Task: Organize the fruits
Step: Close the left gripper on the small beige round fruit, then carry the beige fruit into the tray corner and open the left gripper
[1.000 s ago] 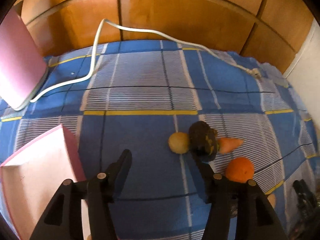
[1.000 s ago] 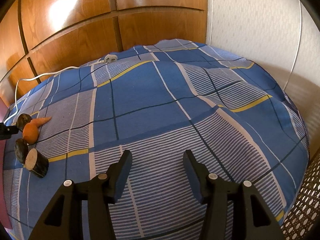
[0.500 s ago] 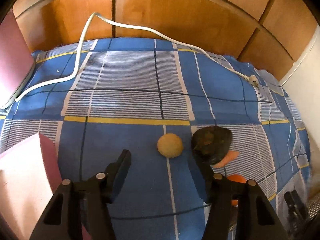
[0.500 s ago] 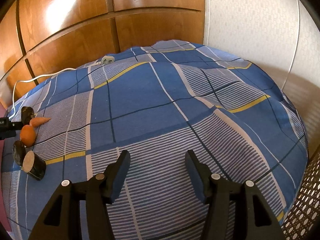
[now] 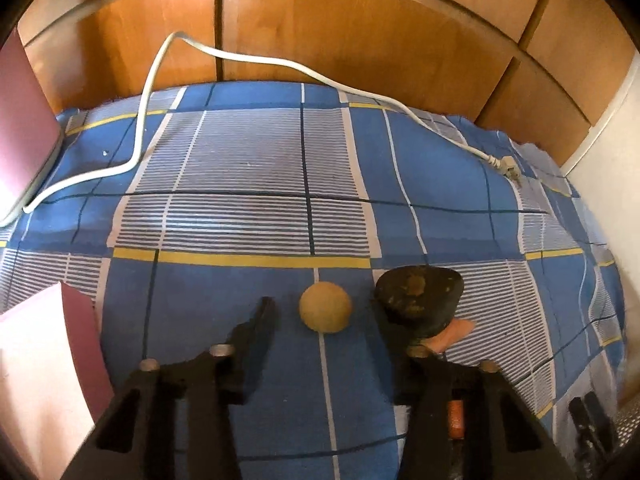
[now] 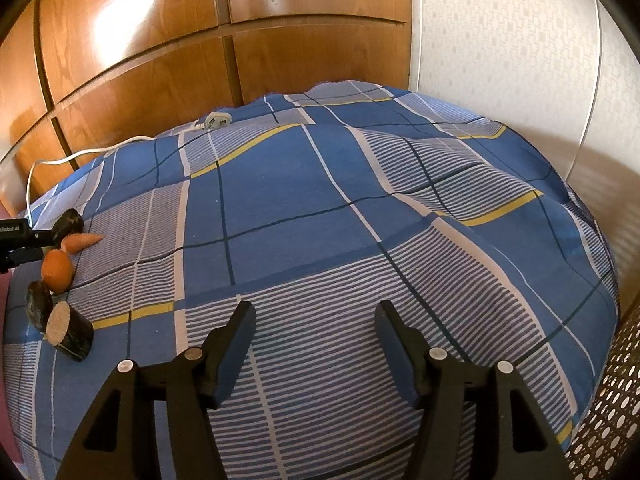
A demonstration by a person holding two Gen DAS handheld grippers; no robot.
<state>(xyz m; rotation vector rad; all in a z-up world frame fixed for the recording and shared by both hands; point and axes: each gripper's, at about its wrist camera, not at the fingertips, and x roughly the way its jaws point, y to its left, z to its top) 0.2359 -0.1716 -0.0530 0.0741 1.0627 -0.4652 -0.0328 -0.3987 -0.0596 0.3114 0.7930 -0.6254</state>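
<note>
In the left wrist view, my left gripper [image 5: 326,316] is open, low over the blue checked bedspread [image 5: 256,184]. A round yellow fruit [image 5: 325,307] lies between its fingertips. A dark brown fruit [image 5: 420,298] sits just right of it, by the right finger, over a carrot [image 5: 456,330]. In the right wrist view, my right gripper [image 6: 314,320] is open and empty over the bedspread [image 6: 360,220]. At the far left lie the dark fruit [image 6: 69,219], carrot [image 6: 82,241], an orange [image 6: 57,270] and two dark cut pieces [image 6: 68,330].
A pink box [image 5: 44,376] stands at the lower left, another pink object [image 5: 20,120] at the far left. A white cable [image 5: 280,66] with its plug [image 5: 510,166] crosses the back of the bed. Wooden panels [image 5: 340,24] stand behind; a perforated basket [image 6: 616,400] is at right.
My left gripper has moved forward and lower, so the yellow fruit now lies between its fingertips. The right gripper has barely shifted.
</note>
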